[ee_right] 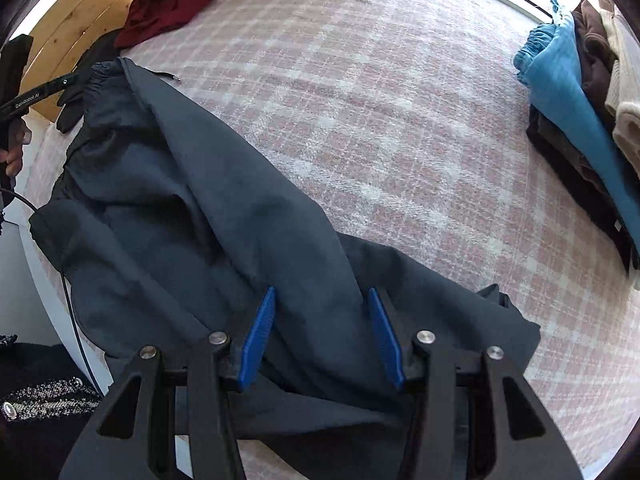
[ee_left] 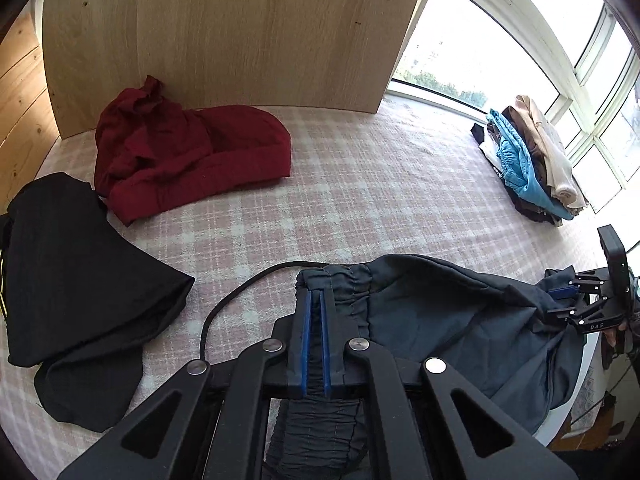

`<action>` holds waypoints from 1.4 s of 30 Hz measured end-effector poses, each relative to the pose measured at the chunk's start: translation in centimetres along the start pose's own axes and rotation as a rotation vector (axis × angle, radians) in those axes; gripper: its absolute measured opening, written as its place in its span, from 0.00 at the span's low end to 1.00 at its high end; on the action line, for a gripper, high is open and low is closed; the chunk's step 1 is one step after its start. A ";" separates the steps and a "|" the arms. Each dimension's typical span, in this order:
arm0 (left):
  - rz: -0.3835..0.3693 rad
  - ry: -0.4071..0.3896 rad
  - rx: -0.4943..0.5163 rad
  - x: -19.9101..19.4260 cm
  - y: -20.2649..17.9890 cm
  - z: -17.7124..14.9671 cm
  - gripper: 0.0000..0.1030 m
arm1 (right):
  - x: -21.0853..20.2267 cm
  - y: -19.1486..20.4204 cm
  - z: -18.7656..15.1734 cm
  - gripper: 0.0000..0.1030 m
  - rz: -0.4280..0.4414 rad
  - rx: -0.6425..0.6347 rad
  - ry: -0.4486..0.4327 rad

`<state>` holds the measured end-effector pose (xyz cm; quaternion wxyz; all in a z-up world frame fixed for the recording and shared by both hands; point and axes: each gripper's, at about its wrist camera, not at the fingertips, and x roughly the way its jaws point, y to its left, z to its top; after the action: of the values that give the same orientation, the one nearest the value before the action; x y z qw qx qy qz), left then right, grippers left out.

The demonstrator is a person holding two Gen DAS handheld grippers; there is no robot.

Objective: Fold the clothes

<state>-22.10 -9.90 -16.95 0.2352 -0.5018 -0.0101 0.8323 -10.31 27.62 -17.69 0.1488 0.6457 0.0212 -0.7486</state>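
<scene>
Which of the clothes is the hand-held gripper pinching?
The dark blue-grey trousers: the left hand-held gripper is shut on their gathered waistband. The red garment and black garment lie untouched farther away.

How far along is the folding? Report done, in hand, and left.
Done: a folded stack sits by the window. In hand: the dark trousers are unfolded; the left hand-held gripper is shut on their elastic waistband, and the right hand-held gripper is open, with the fabric between its fingers. Left: the red garment and black garment lie unfolded on the checked bedcover.
</scene>
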 end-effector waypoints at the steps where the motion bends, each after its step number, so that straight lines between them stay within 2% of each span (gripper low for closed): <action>1: 0.007 -0.007 -0.004 -0.4 0.2 -0.1 0.04 | -0.9 0.5 0.1 0.46 0.035 -0.004 -0.022; 3: 0.011 -0.024 -0.015 -1.4 0.6 -0.3 0.04 | -2.7 1.9 0.3 0.46 0.094 -0.038 -0.074; 9: 0.020 -0.060 -0.018 -2.8 0.8 -0.4 0.03 | 0.5 5.7 1.1 0.49 -0.039 -0.215 0.012; 11: 0.018 -0.066 -0.017 -3.2 0.8 -0.5 0.04 | 2.2 6.0 1.1 0.47 -0.111 -0.245 0.048; 12: 0.018 -0.074 -0.018 -3.5 0.8 -0.7 0.03 | 2.7 5.8 1.2 0.40 -0.130 -0.234 0.060; 13: 0.017 -0.083 -0.019 -3.9 0.9 -1.0 0.03 | 2.7 5.5 1.4 0.14 -0.122 -0.207 0.065; 14: 0.016 -0.095 -0.025 -4.5 1.0 -1.3 0.03 | 2.3 5.3 1.6 0.07 -0.104 -0.180 0.050; 19: 0.060 -0.175 -0.090 -9.2 3.2 -2.9 0.02 | -3.8 6.0 3.7 0.04 -0.074 -0.153 -0.145; 21: 0.097 -0.205 -0.101 -11.3 4.2 -3.1 0.00 | -6.3 6.6 5.6 0.04 -0.078 -0.137 -0.216; 23: 0.182 -0.242 -0.085 -13.1 5.2 -2.4 0.00 | -7.9 7.6 8.5 0.03 -0.081 -0.138 -0.269; 24: 0.192 -0.243 -0.083 -13.4 6.0 -1.8 0.00 | -8.3 8.2 10.2 0.03 -0.089 -0.147 -0.299; 25: 0.190 -0.239 -0.082 -13.4 6.8 -1.0 0.00 | -8.3 8.9 12.3 0.03 -0.102 -0.159 -0.326; 27: 0.206 -0.225 -0.082 -13.1 8.2 0.3 0.00 | -6.1 9.2 16.3 0.03 -0.151 -0.172 -0.313; 29: 0.186 -0.150 -0.069 -11.5 8.8 0.7 0.00 | -3.8 9.0 19.3 0.04 -0.182 -0.166 -0.267; 31: 0.144 -0.069 -0.064 -9.3 8.6 0.4 0.11 | -1.9 8.1 20.4 0.09 -0.190 -0.137 -0.192; 33: 0.112 0.008 -0.062 -6.6 7.9 -0.3 0.48 | -1.2 7.2 19.1 0.10 -0.230 -0.149 -0.161; 37: 0.079 0.093 -0.010 -0.6 5.3 -0.4 0.51 | -0.1 4.7 16.9 0.10 -0.190 -0.106 -0.113; 42: 0.107 0.181 0.020 5.3 4.0 0.8 0.51 | 0.3 3.0 15.1 0.09 -0.180 -0.075 -0.103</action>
<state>-26.38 -11.10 -21.97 0.1954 -0.5723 0.0464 0.7951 -24.07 21.30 -15.01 0.1058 0.5959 0.0995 -0.7898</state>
